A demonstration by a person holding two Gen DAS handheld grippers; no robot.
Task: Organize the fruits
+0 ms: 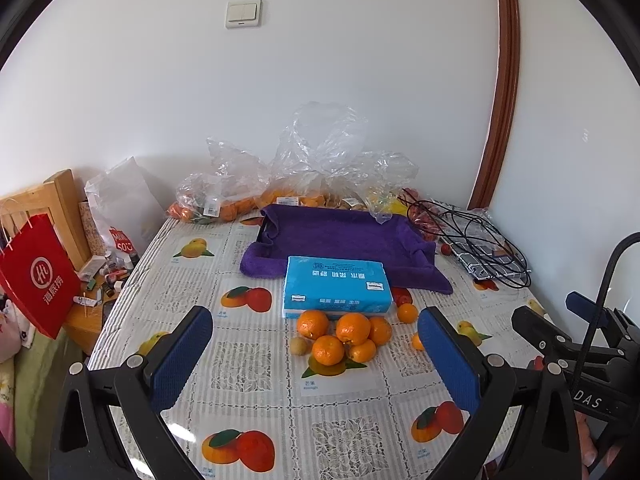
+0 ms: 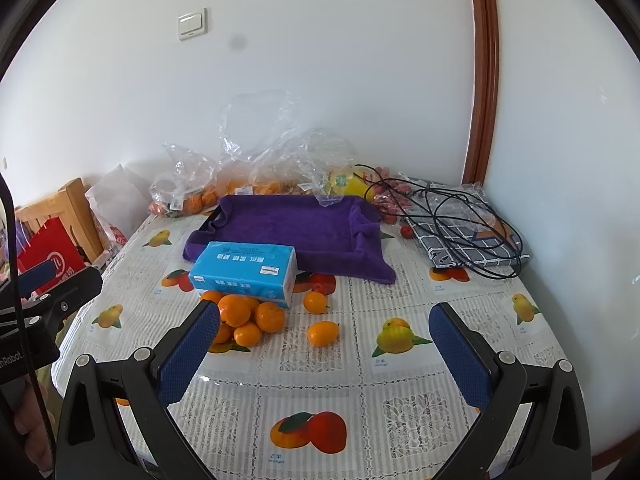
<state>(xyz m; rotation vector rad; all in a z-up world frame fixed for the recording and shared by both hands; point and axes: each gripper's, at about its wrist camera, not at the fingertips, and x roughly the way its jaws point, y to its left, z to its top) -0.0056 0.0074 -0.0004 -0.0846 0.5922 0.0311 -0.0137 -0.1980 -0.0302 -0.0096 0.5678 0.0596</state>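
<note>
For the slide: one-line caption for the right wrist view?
Open right gripper faces an orange pile beside a blue tissue pack and purple-towel tray.

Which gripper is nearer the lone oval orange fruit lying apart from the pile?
Right. The right gripper has the oval fruit just ahead between its open fingers; the left gripper faces the pile, with that fruit off to its right.

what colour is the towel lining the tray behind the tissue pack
Purple. The towel shows best in the right wrist view.
</note>
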